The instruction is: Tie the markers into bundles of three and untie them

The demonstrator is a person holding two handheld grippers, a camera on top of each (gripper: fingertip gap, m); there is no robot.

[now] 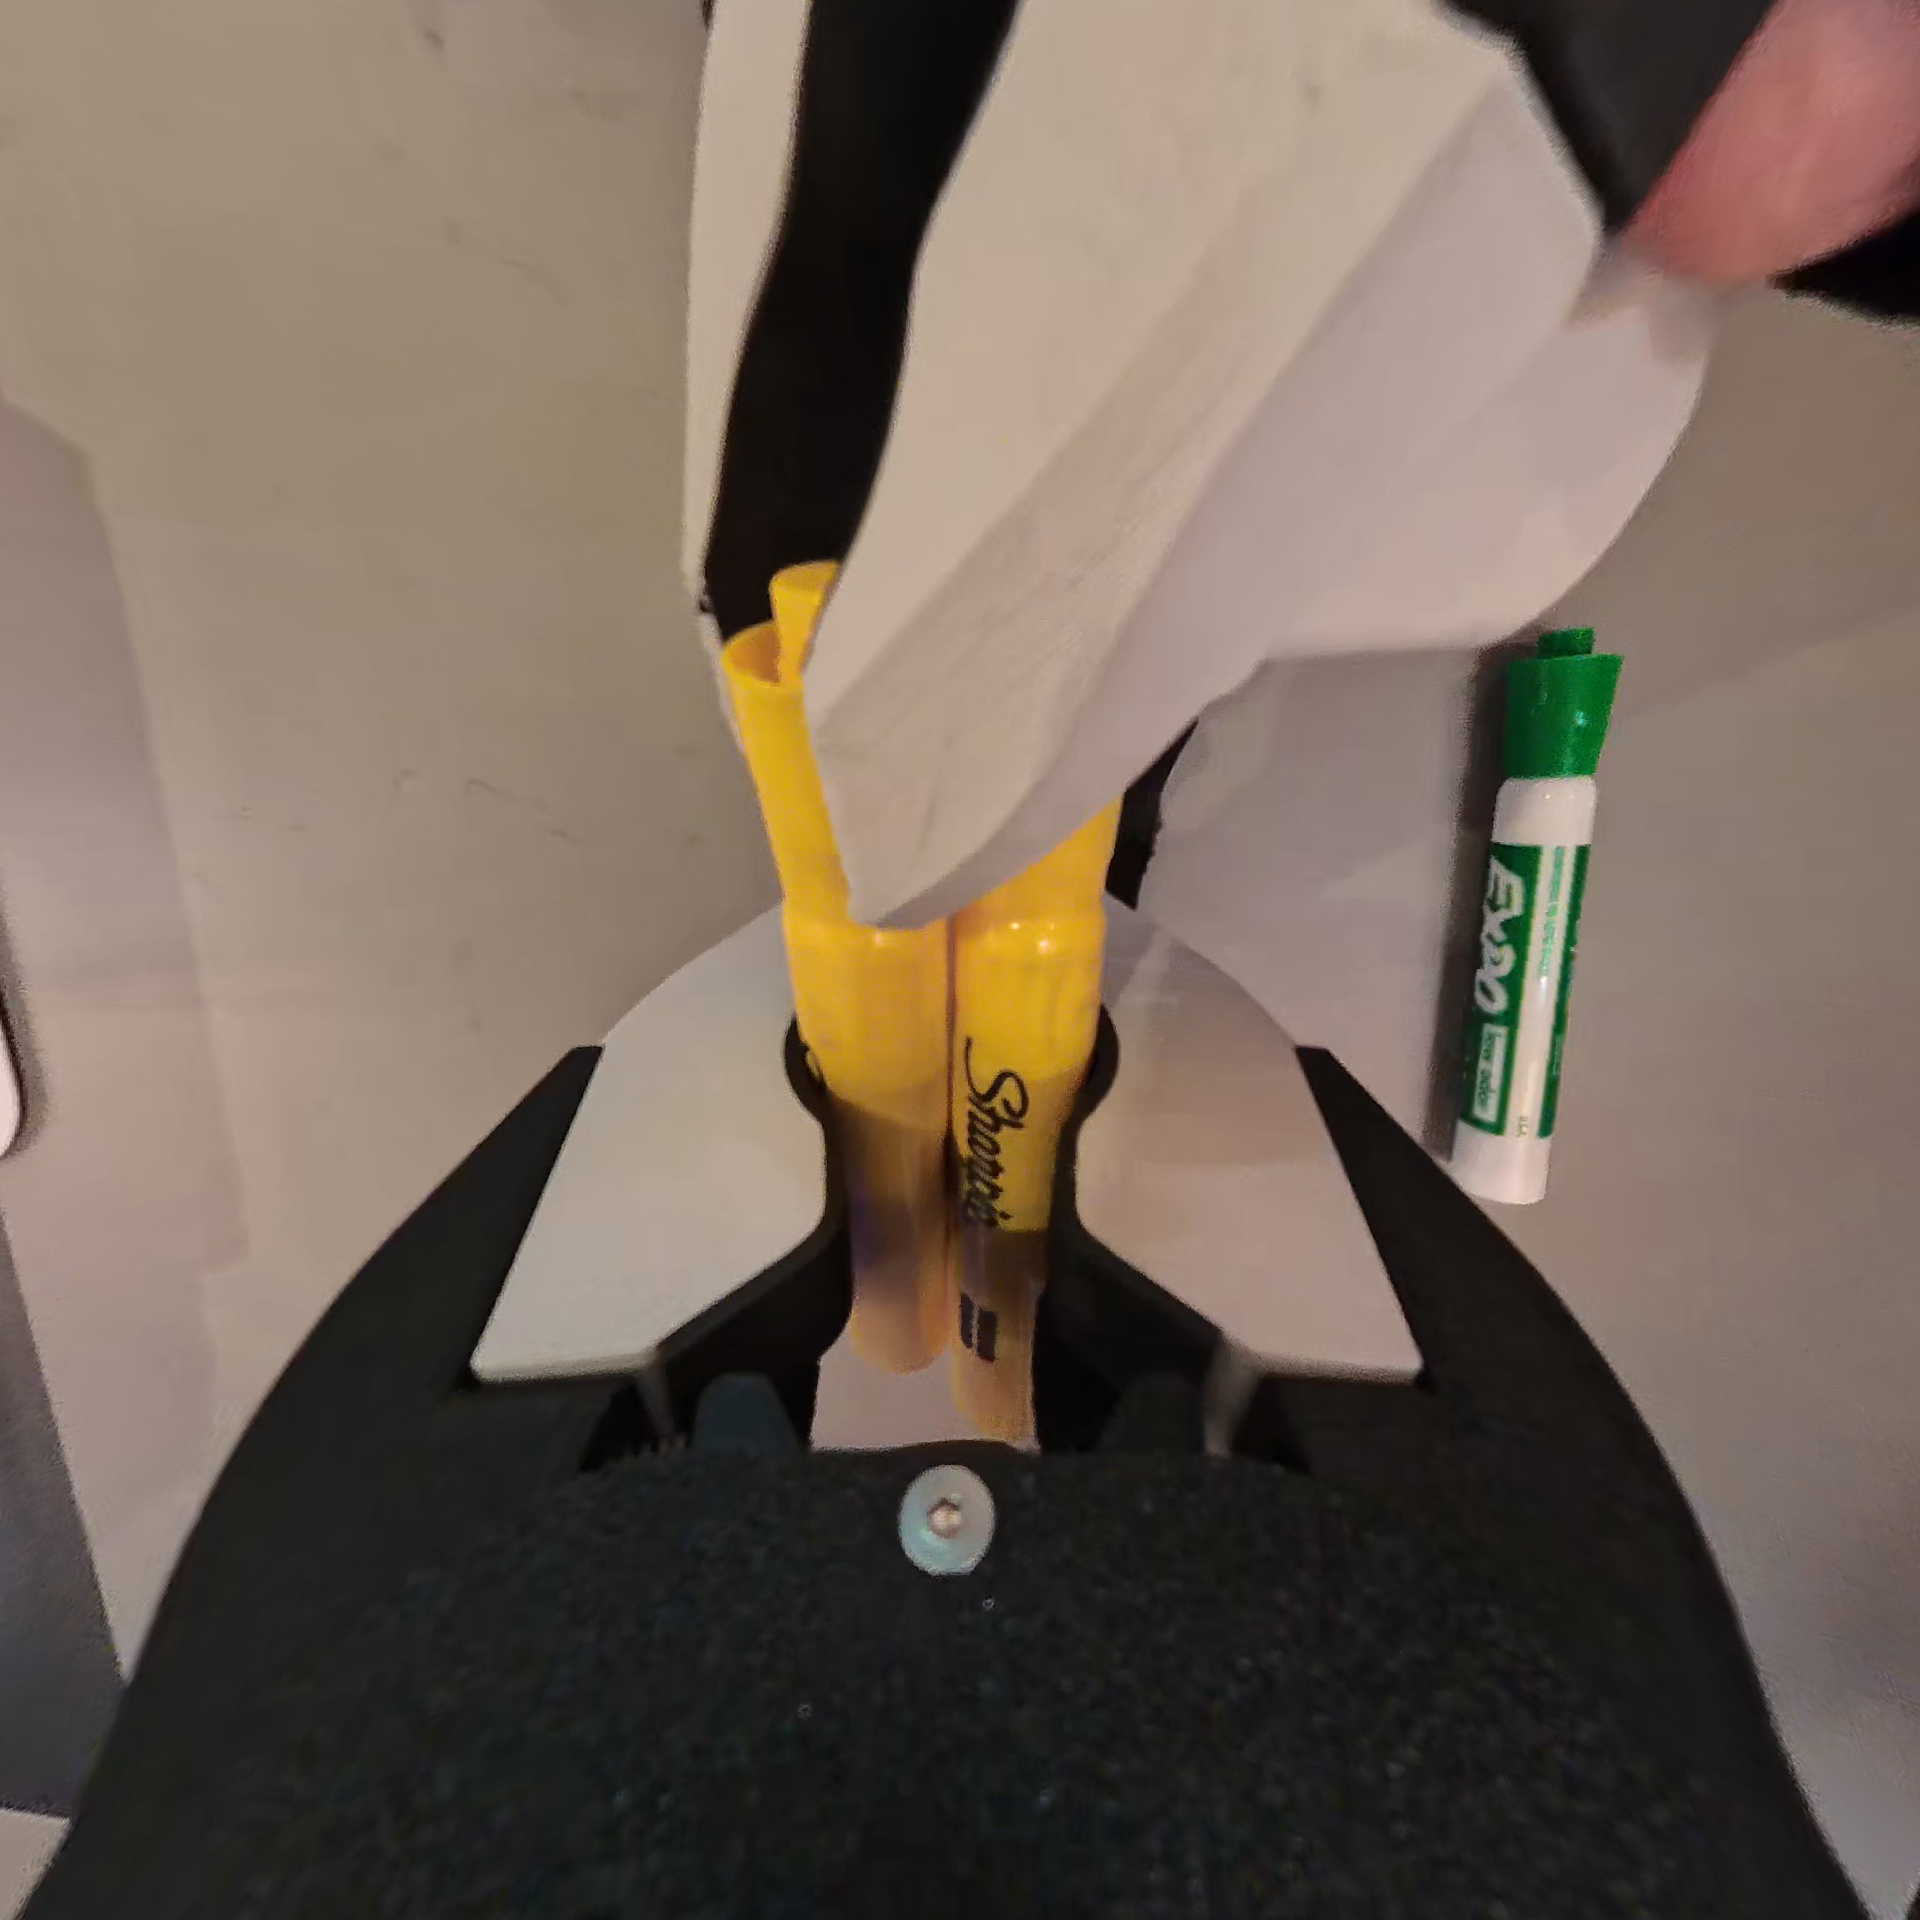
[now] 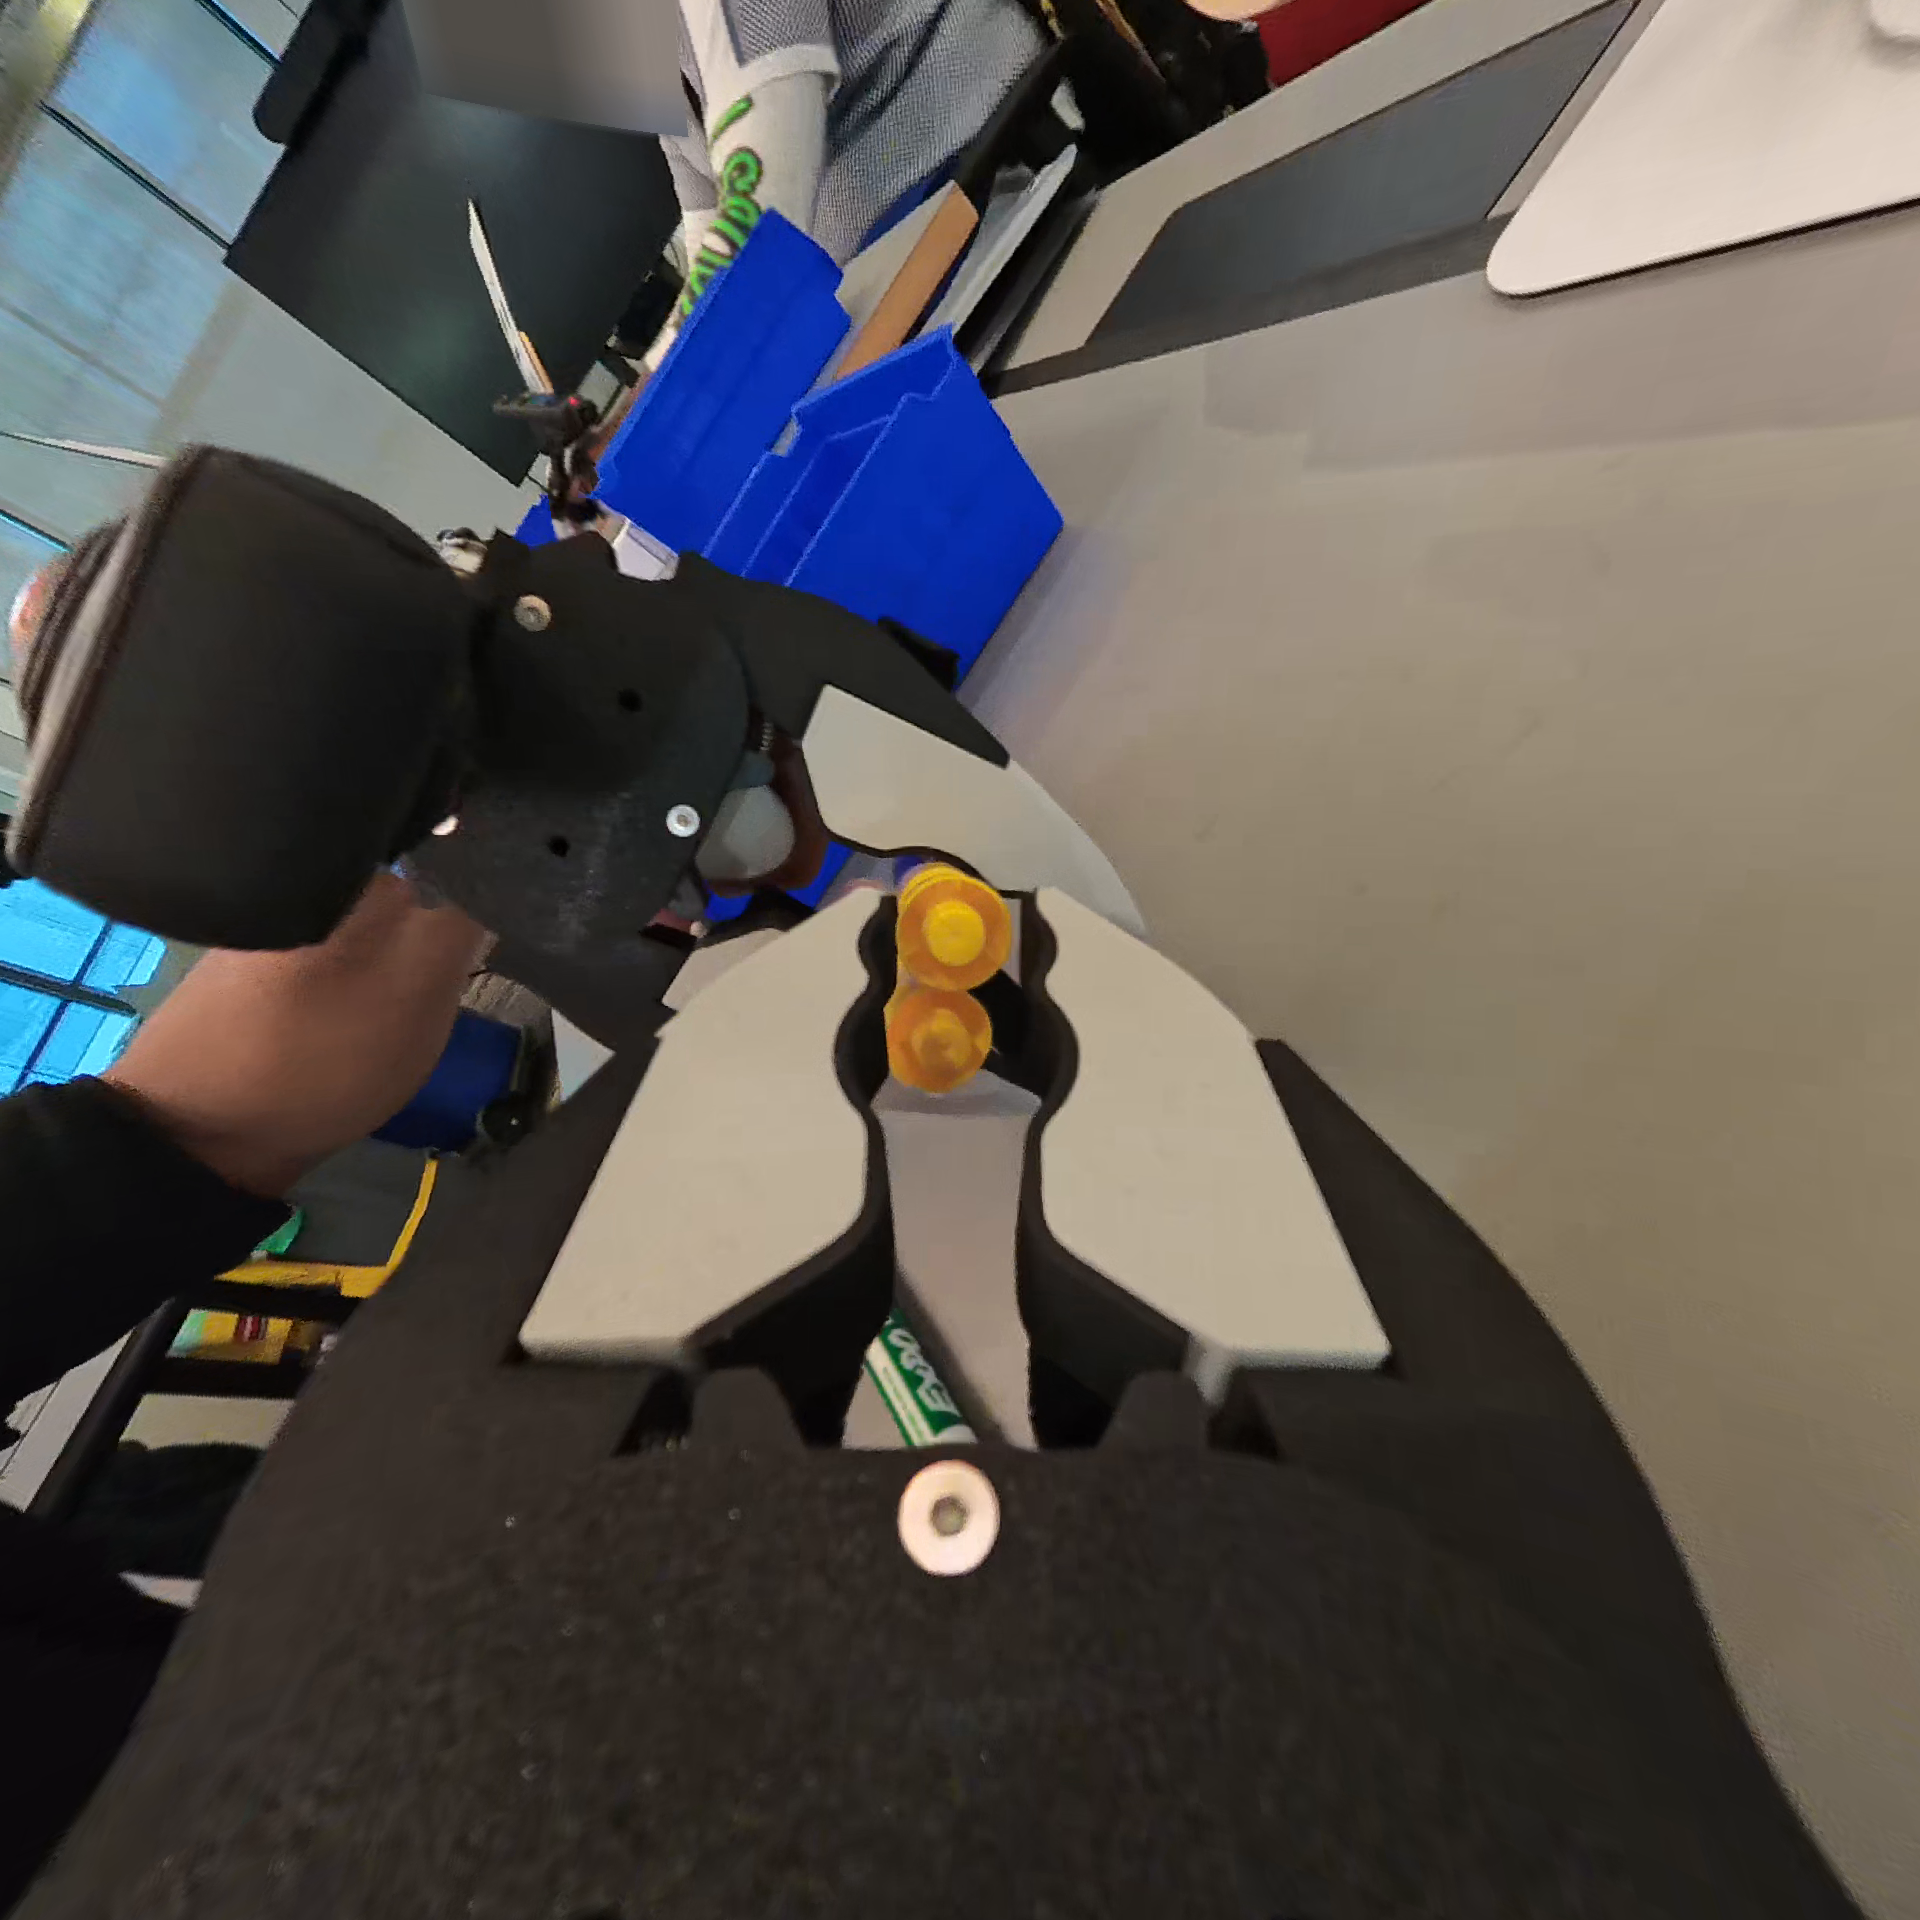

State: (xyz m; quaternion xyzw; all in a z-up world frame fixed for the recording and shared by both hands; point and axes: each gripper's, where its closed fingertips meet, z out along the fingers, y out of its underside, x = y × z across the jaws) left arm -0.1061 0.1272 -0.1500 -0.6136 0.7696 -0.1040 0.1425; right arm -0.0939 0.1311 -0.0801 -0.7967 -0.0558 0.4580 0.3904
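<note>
1. the grey table (image 1: 312,520) carries the work; blue bins (image 2: 883,499) stand at its far side, well apart from the grippers.
2. the left gripper (image 1: 951,1049) is pinched on two yellow markers (image 1: 935,1039), side by side at mid-barrel, caps pointing away from the camera. this clamp looks firm.
3. the right gripper (image 2: 951,997) comes at the same pair end-on, its fingers (image 2: 1132,1132) flanking the cap ends; whether they press the caps or merely bracket them, i cannot tell.
4. a green-capped marker (image 1: 1527,935) lies flat on the table just right of the held pair, untouched. it is probably the third for the bundle.
5. handling, as a judgement: the markers are light, stiff, smooth plastic cylinders, so they roll and slide against each other. grip across the barrels near the middle, not on the tapered caps.
6. no tie shows in either view.
</note>
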